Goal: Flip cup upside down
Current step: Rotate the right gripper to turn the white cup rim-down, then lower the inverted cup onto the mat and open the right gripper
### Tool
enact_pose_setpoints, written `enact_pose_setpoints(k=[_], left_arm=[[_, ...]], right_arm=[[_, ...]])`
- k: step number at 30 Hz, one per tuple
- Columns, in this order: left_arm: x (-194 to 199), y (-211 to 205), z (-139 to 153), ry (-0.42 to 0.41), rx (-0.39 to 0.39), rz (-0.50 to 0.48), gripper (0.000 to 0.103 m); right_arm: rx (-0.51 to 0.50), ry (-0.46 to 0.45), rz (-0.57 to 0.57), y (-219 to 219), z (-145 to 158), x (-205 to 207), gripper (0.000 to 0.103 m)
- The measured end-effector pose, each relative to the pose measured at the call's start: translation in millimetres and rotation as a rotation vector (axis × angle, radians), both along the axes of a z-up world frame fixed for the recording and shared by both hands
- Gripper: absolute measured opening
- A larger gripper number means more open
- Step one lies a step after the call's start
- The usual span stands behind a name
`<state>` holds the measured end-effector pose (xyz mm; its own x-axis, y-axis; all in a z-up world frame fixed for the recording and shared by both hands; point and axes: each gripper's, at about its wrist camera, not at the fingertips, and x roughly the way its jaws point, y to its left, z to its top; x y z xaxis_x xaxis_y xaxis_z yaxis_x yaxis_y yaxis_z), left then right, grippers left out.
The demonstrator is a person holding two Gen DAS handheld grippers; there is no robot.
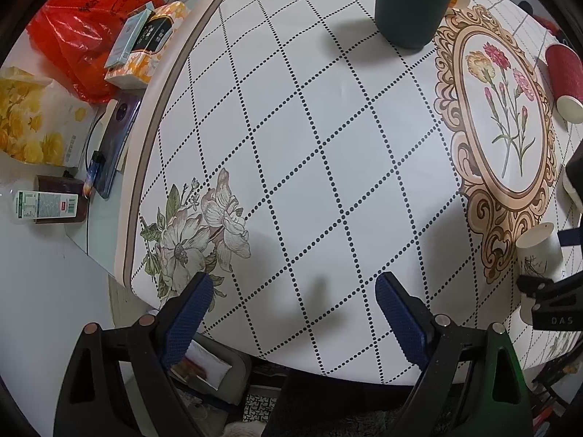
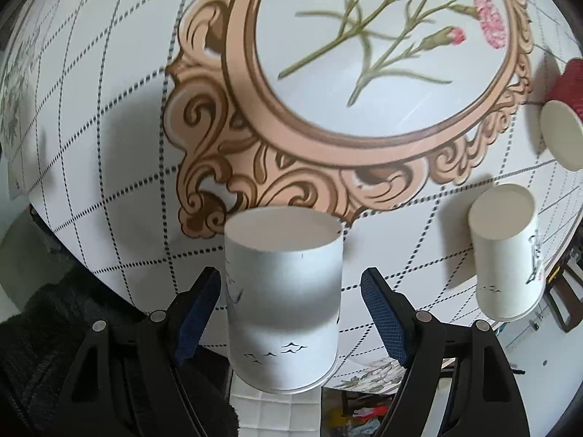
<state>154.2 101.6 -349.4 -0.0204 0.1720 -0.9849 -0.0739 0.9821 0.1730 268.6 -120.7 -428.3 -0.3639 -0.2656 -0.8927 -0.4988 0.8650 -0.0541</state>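
The table (image 1: 309, 127) has much free cloth in the middle. At its near edge a white paper cup (image 2: 284, 298) stands upside down between the wide jaws of the right gripper (image 2: 291, 313), not touched. The left gripper (image 1: 291, 313) is wide open too, holding nothing.

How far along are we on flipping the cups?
Three paper cups already stand base-up: the white one between the open right gripper fingers, apparently just released, another white one, and a red one. The left gripper is open, empty. The green cup remains upright.
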Motion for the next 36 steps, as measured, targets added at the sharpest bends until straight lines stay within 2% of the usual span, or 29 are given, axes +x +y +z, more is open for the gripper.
enact_pose_setpoints(k=[2,6,9,12,18,21,26,30,33,36], left_arm=[[0.0,-1.9,0.7,-0.001,0.0,-0.006,0.091],[-1.1,-5.5,2.3,-0.003,0.003,-0.018,0.091],[-2.2,-7.3,3.5,-0.004,0.004,-0.025,0.091],[-3.0,-9.7,4.0,-0.003,0.005,-0.033,0.091],[-3.1,-12.2,4.1,0.002,-0.003,-0.034,0.091],[-1.8,-12.6,4.0,0.004,-0.003,-0.035,0.091],[1.3,-14.9,4.5,-0.003,-0.013,-0.04,0.091],[3.3,-17.1,5.6,-0.009,-0.015,-0.046,0.091],[3.0,-19.4,6.7,-0.014,-0.015,-0.058,0.091],[0.8,-23.3,7.2,-0.017,-0.013,-0.078,0.091]], right_arm=[[0.002,-0.018,-0.002,-1.6,3.3,7.2,0.08],[0.006,-0.036,0.001,-7.4,10.2,9.8,0.062],[0.017,-0.071,-0.004,-11.1,15.4,7.0,0.062],[0.036,-0.122,-0.016,-9.7,36.1,-1.5,0.062],[0.174,-0.322,-0.135,-24.5,69.6,3.6,0.062],[0.278,-0.475,-0.231,-37.9,88.6,6.4,0.062],[0.397,-0.713,-0.343,-52.0,106.6,-7.5,0.062],[0.392,-0.87,-0.331,-15.3,84.8,-35.7,0.062],[0.381,-0.912,-0.296,-16.7,84.4,-47.5,0.062],[0.367,-0.917,-0.265,-13.4,88.8,-58.7,0.062]])
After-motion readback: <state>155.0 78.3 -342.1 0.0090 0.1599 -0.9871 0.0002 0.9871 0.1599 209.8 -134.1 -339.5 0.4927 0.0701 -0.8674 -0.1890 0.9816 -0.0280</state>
